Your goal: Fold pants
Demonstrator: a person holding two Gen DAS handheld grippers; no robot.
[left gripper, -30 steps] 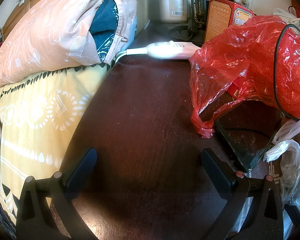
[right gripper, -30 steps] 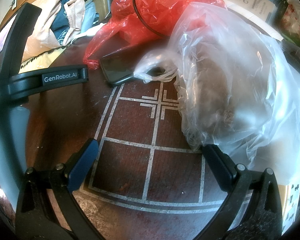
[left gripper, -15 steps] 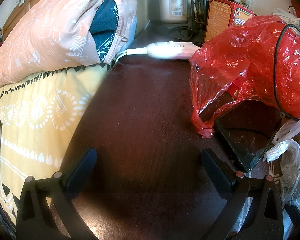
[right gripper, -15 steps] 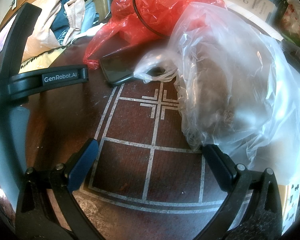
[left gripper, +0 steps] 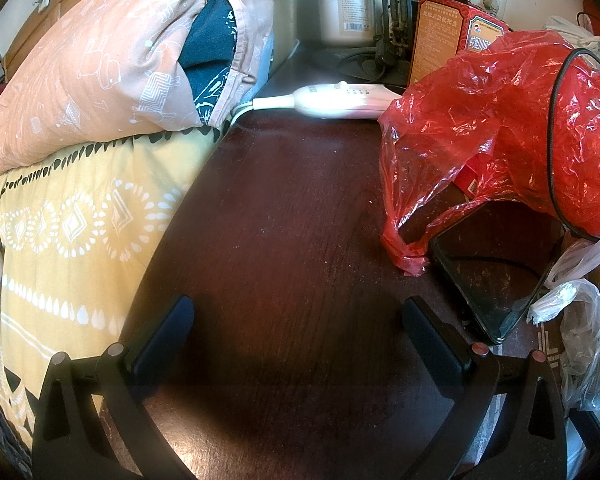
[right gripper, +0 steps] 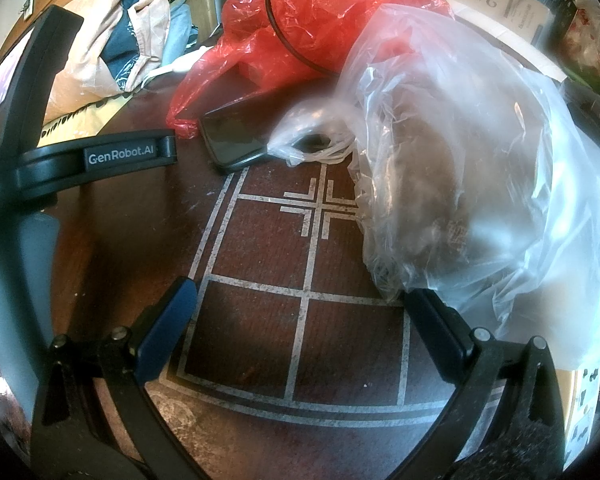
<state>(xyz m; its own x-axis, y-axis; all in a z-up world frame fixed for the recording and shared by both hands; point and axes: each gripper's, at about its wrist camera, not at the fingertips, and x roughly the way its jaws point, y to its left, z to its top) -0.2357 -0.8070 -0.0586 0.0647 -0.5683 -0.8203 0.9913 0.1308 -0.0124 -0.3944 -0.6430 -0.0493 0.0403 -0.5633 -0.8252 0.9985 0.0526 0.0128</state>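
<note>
Both grippers rest low over the dark wooden bench [left gripper: 284, 240], probably parked before the work begins. The left gripper [left gripper: 298, 322] and the right gripper [right gripper: 300, 304] both have their fingers spread wide and hold nothing. No pants can be seen between the fingers or anywhere on the bench; only a red plastic bag [left gripper: 500, 128], a phone [right gripper: 236, 140] and a clear plastic bag [right gripper: 480, 184] lie there
</note>
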